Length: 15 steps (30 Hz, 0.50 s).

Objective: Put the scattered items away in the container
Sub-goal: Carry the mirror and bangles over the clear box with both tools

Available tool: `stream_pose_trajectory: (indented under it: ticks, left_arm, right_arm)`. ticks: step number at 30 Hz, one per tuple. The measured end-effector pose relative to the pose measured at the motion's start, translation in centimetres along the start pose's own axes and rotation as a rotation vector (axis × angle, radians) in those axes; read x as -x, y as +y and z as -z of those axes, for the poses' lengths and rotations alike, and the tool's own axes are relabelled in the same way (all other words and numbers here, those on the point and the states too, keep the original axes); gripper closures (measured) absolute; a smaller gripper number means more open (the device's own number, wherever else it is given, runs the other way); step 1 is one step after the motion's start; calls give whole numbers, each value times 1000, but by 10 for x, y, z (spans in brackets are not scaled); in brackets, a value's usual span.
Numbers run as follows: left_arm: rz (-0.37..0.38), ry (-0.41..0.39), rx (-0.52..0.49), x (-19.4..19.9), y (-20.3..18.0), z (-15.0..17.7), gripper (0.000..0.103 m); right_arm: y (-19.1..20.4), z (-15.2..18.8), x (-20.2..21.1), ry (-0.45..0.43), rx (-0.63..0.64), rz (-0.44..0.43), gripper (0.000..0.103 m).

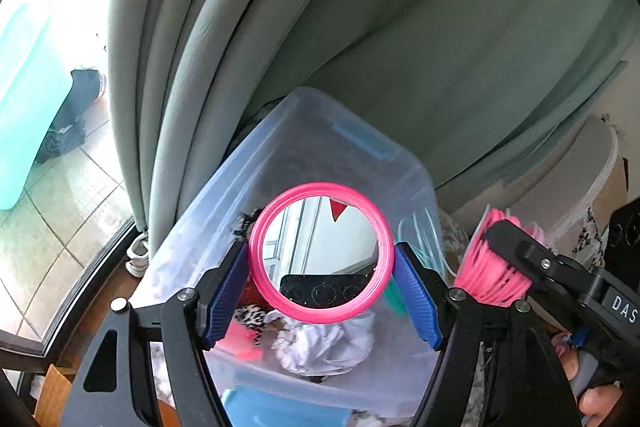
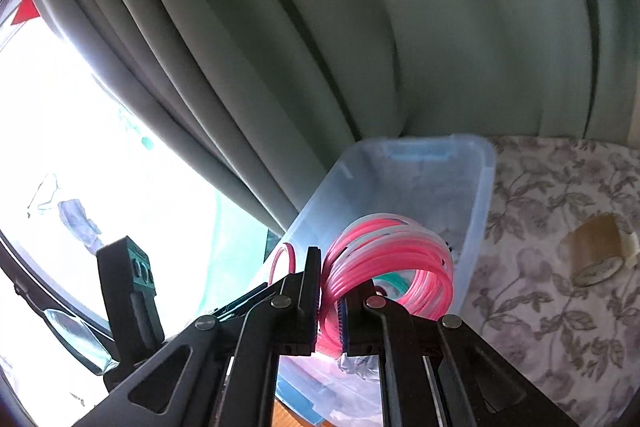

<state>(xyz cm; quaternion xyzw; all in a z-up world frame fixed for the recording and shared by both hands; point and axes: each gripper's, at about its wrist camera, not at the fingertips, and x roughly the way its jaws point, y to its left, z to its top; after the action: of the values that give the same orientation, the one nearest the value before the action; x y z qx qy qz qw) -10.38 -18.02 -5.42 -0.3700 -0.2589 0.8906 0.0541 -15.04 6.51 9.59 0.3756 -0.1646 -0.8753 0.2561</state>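
My left gripper (image 1: 320,255) is shut on a round mirror with a pink rim (image 1: 320,253), its blue pads (image 1: 228,291) pressing both sides of the rim. The mirror hangs over the clear plastic bin (image 1: 360,131). To the right, my right gripper (image 1: 504,231) is shut on a coil of pink tubing (image 1: 492,267). In the right wrist view that coil (image 2: 392,247) bulges from the shut right gripper (image 2: 330,291) just before the bin (image 2: 472,155); the mirror's rim (image 2: 282,259) shows to its left.
The bin holds a crumpled white cloth (image 1: 320,343), a leopard-print piece (image 1: 250,317) and teal bits. A grey-green curtain (image 1: 280,27) hangs behind it, with a bright window at left. A tape roll (image 2: 596,255) lies on the floral cloth (image 2: 560,307).
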Motion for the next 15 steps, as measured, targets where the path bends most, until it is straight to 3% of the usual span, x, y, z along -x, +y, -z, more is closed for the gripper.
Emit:
stream_pose_trajectory:
  ticks: [15]
  left_arm:
    - [-24, 9, -28, -13, 5, -12, 29]
  right_arm:
    - [-18, 16, -43, 89, -20, 38, 95]
